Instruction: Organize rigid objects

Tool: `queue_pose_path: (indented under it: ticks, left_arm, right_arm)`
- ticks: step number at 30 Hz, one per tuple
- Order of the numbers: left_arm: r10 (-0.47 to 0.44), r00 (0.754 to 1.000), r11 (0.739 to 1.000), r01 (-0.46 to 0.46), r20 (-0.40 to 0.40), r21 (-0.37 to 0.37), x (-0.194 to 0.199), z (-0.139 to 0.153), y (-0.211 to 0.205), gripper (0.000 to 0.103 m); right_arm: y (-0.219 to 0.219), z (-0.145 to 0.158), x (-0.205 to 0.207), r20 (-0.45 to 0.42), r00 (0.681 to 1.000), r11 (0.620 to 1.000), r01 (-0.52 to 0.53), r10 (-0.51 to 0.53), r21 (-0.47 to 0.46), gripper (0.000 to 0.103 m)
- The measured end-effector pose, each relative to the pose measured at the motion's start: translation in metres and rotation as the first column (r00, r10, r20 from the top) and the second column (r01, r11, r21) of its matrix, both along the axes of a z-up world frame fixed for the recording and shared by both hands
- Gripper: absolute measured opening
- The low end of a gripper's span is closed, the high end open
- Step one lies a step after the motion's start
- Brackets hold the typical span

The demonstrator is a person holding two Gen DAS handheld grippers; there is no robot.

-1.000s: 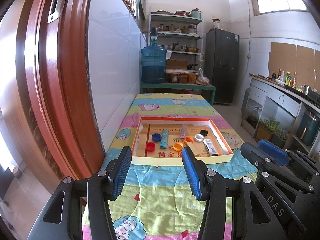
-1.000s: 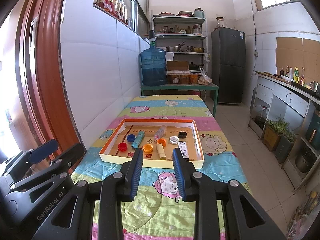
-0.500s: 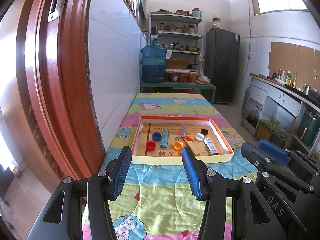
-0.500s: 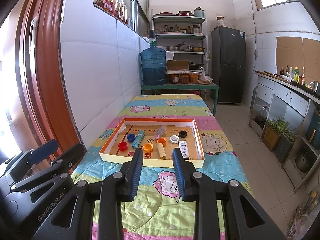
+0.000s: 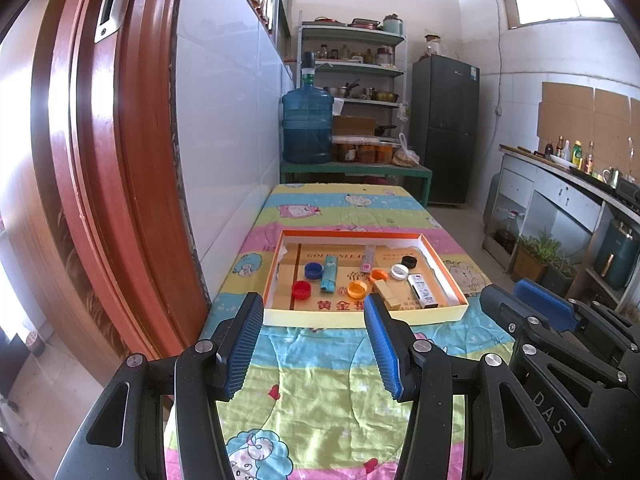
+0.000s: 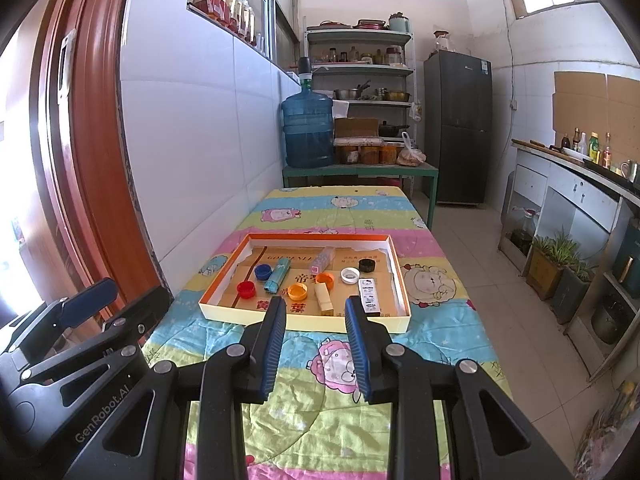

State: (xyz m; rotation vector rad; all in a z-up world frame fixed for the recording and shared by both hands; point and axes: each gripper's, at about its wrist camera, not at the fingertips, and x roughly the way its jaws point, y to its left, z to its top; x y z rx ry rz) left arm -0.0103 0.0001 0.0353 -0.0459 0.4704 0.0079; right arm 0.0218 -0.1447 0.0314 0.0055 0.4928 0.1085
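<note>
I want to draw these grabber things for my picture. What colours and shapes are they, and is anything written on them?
Both are chunky black plastic frames with triangle-shaped holes and round silver bolts. Each finger ends in a flat blue ribbed pad. The left gripper has "GenRobot.AI" in pale letters on its side, seen from the right camera. The right gripper shows "DAS" on its side, seen from the left camera. No hands, sleeves or cables show.

orange-rimmed tray (image 6: 402,280); red cap (image 6: 245,289), blue cap (image 6: 262,271); cartoon-striped cloth (image 6: 320,360)

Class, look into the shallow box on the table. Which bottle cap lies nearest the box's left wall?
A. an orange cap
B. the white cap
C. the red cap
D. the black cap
C: the red cap lies leftmost in the box, just nearer the wall than the blue cap.
</note>
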Motion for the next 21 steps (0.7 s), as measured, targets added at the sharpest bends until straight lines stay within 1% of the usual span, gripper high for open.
queue_pose_path:
  ticks: [21]
  left_arm:
    - [0.000,1.000,1.000,0.000,-0.001,0.001,-0.0008,0.0012,-0.0006,0.054]
  right_arm:
    - [0.0012,-0.0013,0.0023,-0.003,1.000,1.000,-0.002,0.002,-0.002,0.030]
